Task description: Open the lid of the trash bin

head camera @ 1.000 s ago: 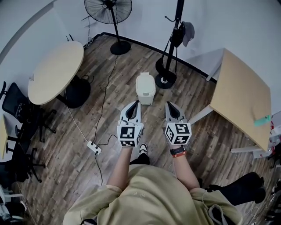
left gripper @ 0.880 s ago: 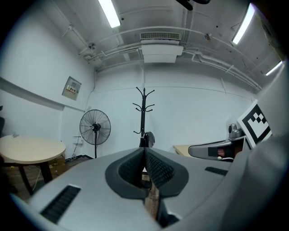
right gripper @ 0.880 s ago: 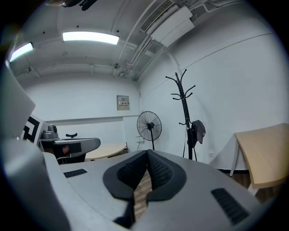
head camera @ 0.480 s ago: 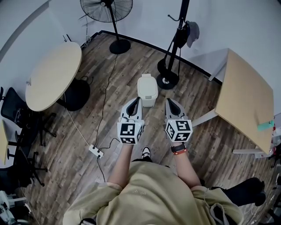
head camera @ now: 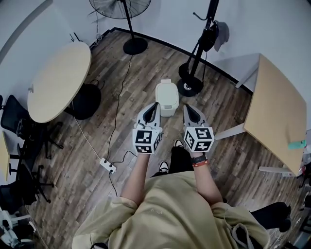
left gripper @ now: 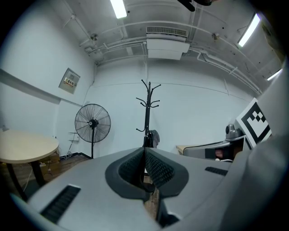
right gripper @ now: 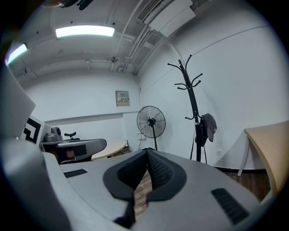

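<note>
Lower half of both gripper views is filled by your own gripper bodies, so the floor ahead is covered there. Only a strip of wood shows through the gap under each pair of jaws. In the head view the fan (head camera: 120, 7) is cut off by the top edge, and so is the top of the coat stand (head camera: 204, 44). Your torso hides the floor right below you.

The left hand-held gripper (head camera: 155, 104) has its jaws together at the tips with nothing between them. The right hand-held gripper (head camera: 187, 107) is the same, tips meeting and empty. Both point forward, side by side.

The trash bin (head camera: 166, 97) stands upright on the wooden floor (head camera: 121, 131), ahead of both tips and between them, closer to the left one. In the head view the left tip sits at the bin's near left edge. You can't tell from above whether it touches or hangs above.

The bin's long axis runs away from you, in line with your grippers, far end toward the coat stand's base. A small tab sticks out at that far end.

The lid is shut and flat on top, so what is inside the bin is hidden.

A round worktop (head camera: 58, 80) sits well off to the left gripper's left. A rectangular worktop (head camera: 279, 116) sits well off to the right gripper's right.
</note>
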Demonstrator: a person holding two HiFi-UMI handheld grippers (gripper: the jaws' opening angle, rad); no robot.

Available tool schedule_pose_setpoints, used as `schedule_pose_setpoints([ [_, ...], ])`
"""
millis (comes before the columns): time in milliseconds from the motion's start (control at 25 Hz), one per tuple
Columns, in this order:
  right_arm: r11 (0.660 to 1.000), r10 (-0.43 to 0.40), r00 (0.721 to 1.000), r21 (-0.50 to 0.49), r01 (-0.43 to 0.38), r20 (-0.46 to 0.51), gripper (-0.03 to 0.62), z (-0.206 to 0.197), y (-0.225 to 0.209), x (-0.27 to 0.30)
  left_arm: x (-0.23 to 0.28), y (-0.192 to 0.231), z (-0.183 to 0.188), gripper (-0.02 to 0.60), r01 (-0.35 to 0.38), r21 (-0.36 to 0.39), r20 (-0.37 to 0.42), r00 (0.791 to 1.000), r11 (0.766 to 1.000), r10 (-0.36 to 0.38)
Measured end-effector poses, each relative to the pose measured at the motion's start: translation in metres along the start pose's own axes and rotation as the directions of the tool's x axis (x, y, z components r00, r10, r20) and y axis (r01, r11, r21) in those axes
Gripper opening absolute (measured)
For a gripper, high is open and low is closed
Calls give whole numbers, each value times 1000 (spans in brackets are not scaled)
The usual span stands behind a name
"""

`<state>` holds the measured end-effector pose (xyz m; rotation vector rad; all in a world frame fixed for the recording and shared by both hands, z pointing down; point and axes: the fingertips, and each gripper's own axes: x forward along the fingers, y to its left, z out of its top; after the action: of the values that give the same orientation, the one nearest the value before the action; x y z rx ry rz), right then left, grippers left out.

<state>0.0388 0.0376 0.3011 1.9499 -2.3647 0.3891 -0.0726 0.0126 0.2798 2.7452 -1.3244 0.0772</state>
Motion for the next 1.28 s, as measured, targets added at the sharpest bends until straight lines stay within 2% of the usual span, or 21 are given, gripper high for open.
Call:
schedule_pose_setpoints([
  [200,997,70,997,-12,-70,-42,2,-11,-6,45,34,19,-21,23,-30,-32,-25,999,999,29],
  [400,994,106,990,11,-106,-94,2,-30,-23,87,74,31,-42,23,-46,-40,-63,997,998,43],
  [1280,986,163,956,77,-149,-243,2,-100,-63,180,154,62,-118,23,-69,-108,-190,981,992,48],
])
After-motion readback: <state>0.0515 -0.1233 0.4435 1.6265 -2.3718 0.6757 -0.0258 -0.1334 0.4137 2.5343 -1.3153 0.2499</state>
